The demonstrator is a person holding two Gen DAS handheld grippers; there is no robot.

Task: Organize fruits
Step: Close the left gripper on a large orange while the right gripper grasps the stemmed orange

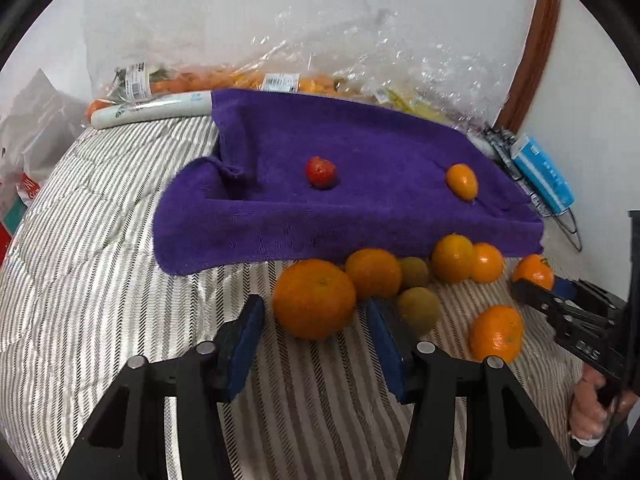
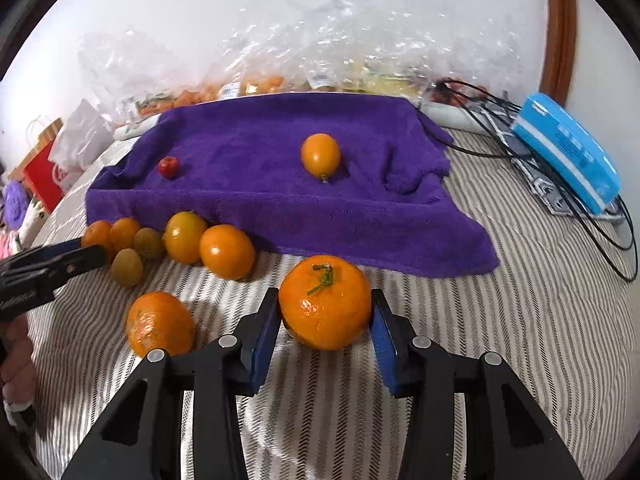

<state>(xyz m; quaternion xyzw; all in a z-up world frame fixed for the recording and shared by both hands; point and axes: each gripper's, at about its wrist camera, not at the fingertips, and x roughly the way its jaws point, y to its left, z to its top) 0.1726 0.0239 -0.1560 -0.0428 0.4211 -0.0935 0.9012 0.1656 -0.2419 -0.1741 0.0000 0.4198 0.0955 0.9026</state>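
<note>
1. Right now, your right gripper [image 2: 325, 332] has its jaws apart, one on each side of a stemmed mandarin [image 2: 325, 302] that rests on the striped bedcover [image 2: 500, 340]; the blue pads [image 2: 266, 336] stand very near the peel, but you cannot tell whether they touch it.
2. Your left gripper [image 1: 314, 334] also has its jaws apart, with a large orange [image 1: 314, 298] lying at their tips, partly between them and nearer the right-hand pad.
3. Just behind that orange sits a cluster: more oranges [image 1: 374, 274] and two brownish-green kiwis [image 1: 420, 310], all close against the front edge of the purple towel [image 1: 360, 208].
4. Another mandarin [image 2: 160, 324] lies alone, just left of your right gripper.
5. On the towel rest a small red fruit [image 2: 169, 167] and an orange oval fruit [image 2: 320, 156], well apart.
6. Behind the towel lie clear plastic bags [image 2: 280, 60] of produce; to its right is a blue box [image 2: 568, 156] with black cables [image 2: 600, 240].
</note>
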